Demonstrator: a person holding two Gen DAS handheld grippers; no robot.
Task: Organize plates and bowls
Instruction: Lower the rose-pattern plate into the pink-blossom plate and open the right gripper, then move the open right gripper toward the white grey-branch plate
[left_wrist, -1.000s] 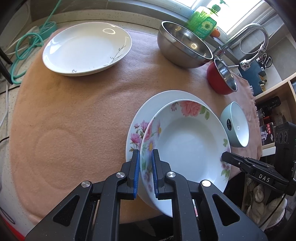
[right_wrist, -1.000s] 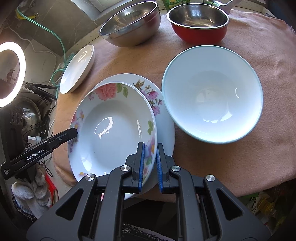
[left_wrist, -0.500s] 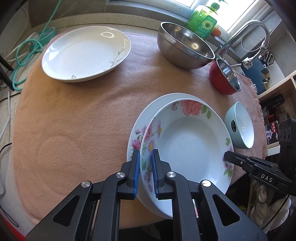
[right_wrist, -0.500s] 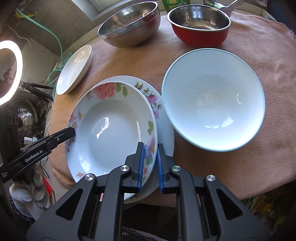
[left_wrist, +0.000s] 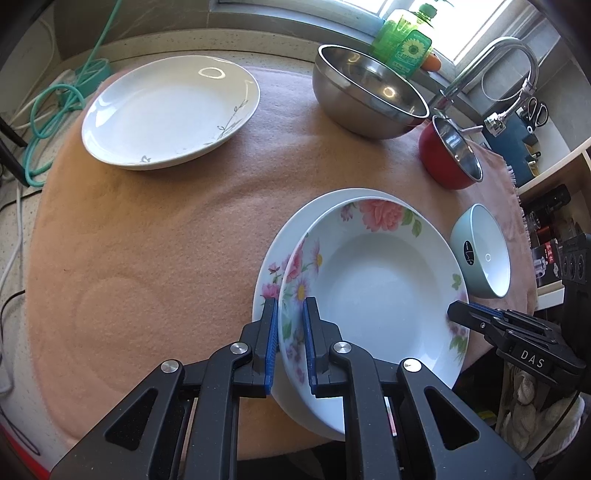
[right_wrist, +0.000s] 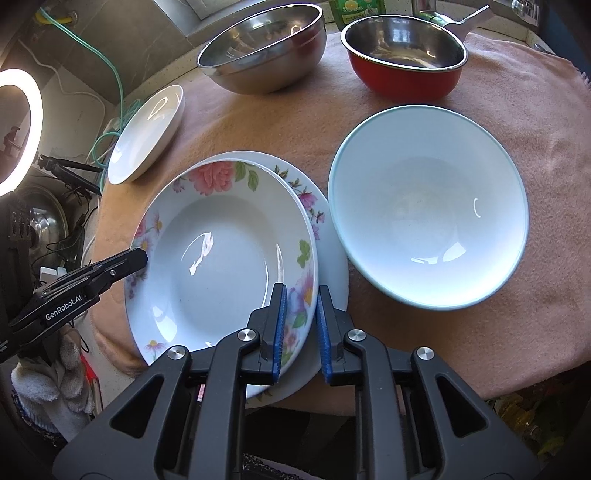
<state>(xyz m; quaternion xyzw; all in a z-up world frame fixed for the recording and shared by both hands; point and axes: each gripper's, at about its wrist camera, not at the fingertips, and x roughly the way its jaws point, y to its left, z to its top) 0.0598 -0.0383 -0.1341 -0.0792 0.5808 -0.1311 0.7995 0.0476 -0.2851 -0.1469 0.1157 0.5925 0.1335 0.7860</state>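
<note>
A deep floral plate (left_wrist: 373, 280) (right_wrist: 221, 258) lies on top of a second floral plate (left_wrist: 291, 236) (right_wrist: 332, 266) at the near edge of the table. My left gripper (left_wrist: 290, 306) is shut on the top plate's left rim; its tip shows in the right wrist view (right_wrist: 138, 258). My right gripper (right_wrist: 301, 291) straddles the opposite rim and its jaws are opening, with the rim between them and a gap at the outer pad. Its tip also shows in the left wrist view (left_wrist: 458, 312). A pale blue bowl (right_wrist: 424, 214) (left_wrist: 484, 251) sits just right of the stack.
On the pink cloth (left_wrist: 166, 221) stand a white plate (left_wrist: 170, 110) at the far left, a steel bowl (left_wrist: 369, 92) and a red pot (left_wrist: 448, 155) at the back. A green soap bottle (left_wrist: 402, 44) and a tap (left_wrist: 491, 62) are behind. A ring light (right_wrist: 14, 129) glows at the left.
The right gripper's pads have drawn apart around the floral plate's rim. The left gripper keeps its grip, and both hands stay in place.
</note>
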